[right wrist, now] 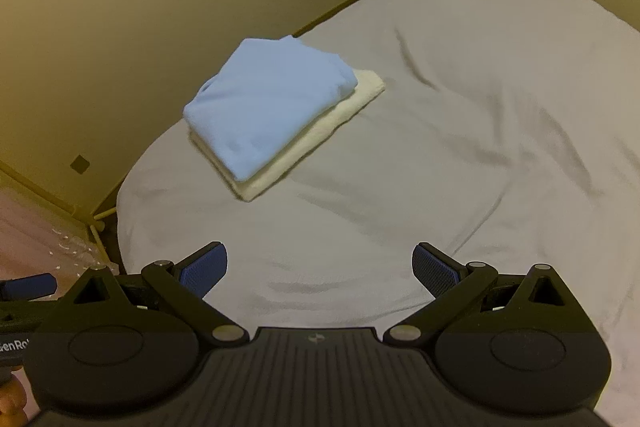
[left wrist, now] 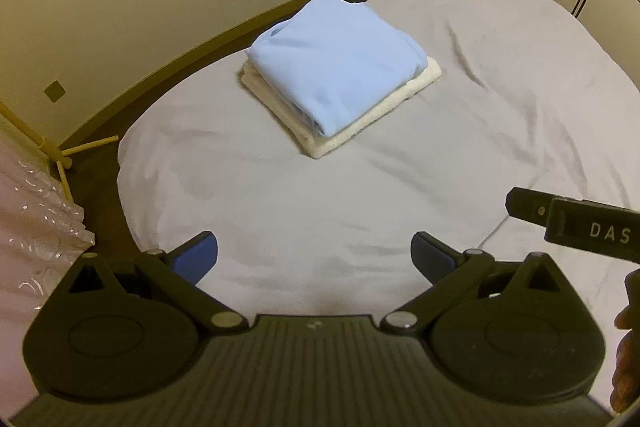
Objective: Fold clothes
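Two grippers fill the lower edge of their own views, and both are released: the left gripper [left wrist: 314, 255] and the right gripper [right wrist: 320, 267] each show blue pads spread wide with nothing but sheet between them. Held low and level over the near part of the bed [left wrist: 500, 99], side by side, they look parked rather than reaching, which suits hands that have nothing left to grasp. In the left view the right tool's black tip juts in at the right edge, and in the right view a blue pad of the left one shows at the lower left, so the pair sit close together. Past them, the grey sheet lies bare and lightly creased across the middle of both frames. Further up, left of centre, sits the stack: a blue garment [left wrist: 336, 63] folded square on top of a white towel [left wrist: 360, 123], whose edges peek out below and to the right. Stacking them near the bed's far-left edge probably keeps the middle free for work. No unfolded clothes show, so the folding seems done. Beyond are a wall and a doorway.
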### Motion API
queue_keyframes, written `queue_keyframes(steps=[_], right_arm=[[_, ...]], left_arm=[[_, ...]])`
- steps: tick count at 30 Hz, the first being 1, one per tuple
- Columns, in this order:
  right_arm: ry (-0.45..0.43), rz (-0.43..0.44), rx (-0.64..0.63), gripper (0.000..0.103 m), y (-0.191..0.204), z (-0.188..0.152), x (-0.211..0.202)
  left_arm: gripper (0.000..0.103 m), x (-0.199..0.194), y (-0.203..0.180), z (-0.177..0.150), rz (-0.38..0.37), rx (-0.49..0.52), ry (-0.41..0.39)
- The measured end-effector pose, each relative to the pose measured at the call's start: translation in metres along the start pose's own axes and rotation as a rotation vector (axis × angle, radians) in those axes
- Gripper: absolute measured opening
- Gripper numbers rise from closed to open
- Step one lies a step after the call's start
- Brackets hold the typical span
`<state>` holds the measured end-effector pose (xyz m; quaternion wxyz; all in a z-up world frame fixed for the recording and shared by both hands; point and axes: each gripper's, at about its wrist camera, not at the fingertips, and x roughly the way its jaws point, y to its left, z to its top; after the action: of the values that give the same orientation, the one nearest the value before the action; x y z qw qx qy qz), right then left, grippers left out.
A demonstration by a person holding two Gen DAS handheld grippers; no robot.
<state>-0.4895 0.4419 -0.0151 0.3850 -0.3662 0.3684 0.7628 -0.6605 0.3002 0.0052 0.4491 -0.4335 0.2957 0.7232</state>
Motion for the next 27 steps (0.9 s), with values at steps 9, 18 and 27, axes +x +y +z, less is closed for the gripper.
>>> queue_keyframes(steps=[9, 18, 27], right_arm=[[0.009, -0.014, 0.013, 0.102, -0.012, 0.023, 0.024], [0.037, 0.006, -0.015, 0.102, -0.007, 0.036, 0.048], [0.052, 0.031, -0.052, 0.102, 0.013, 0.046, 0.066]], left_arm=[[0.102, 0.028, -0.004, 0.021, 0.02, 0.008, 0.02], [0.102, 0.05, 0.009, 0.029, 0.067, -0.027, 0.055], [0.102, 0.06, 0.018, 0.039, 0.101, -0.045, 0.063]])
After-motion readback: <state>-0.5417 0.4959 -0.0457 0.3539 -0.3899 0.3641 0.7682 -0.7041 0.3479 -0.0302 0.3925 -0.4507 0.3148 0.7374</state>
